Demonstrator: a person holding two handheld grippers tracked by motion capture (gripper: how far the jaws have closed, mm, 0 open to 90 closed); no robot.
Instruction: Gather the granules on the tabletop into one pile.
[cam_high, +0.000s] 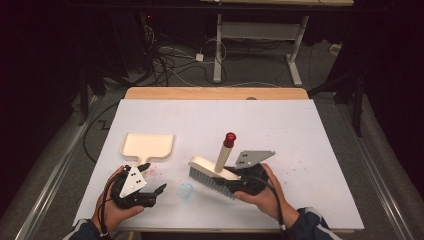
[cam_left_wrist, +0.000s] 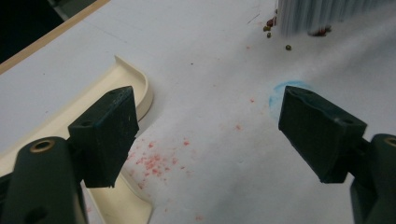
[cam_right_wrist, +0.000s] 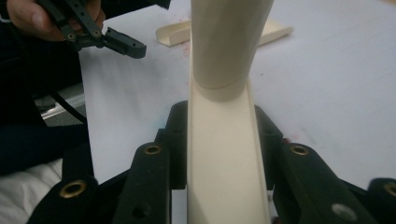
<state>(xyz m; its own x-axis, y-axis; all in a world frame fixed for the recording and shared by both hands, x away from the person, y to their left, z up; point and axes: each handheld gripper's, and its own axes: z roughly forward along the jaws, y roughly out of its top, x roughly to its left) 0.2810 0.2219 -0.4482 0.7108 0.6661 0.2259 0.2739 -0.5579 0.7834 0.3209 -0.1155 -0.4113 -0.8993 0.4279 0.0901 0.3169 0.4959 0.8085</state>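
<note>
A cream hand brush (cam_high: 210, 166) with pale grey bristles (cam_high: 207, 180) and a red-capped handle (cam_high: 229, 139) is held just above the white table (cam_high: 280, 130). My right gripper (cam_high: 235, 179) is shut on the brush's cream back (cam_right_wrist: 224, 177), and the handle (cam_right_wrist: 229, 37) rises ahead of the jaws. A cream dustpan (cam_high: 147, 145) lies flat at the left. My left gripper (cam_high: 152, 178) hovers just in front of it, open and holding nothing. Between its jaws I see red crumbs (cam_left_wrist: 154, 163) beside the dustpan's edge (cam_left_wrist: 133, 81).
A faint blue ring (cam_high: 185, 190) is drawn on the table between the grippers. More red specks (cam_high: 295, 165) are scattered at the right. A few dark beads (cam_left_wrist: 268, 29) lie by the bristles (cam_left_wrist: 317, 14). Cables and a desk frame (cam_high: 260, 45) stand beyond the table.
</note>
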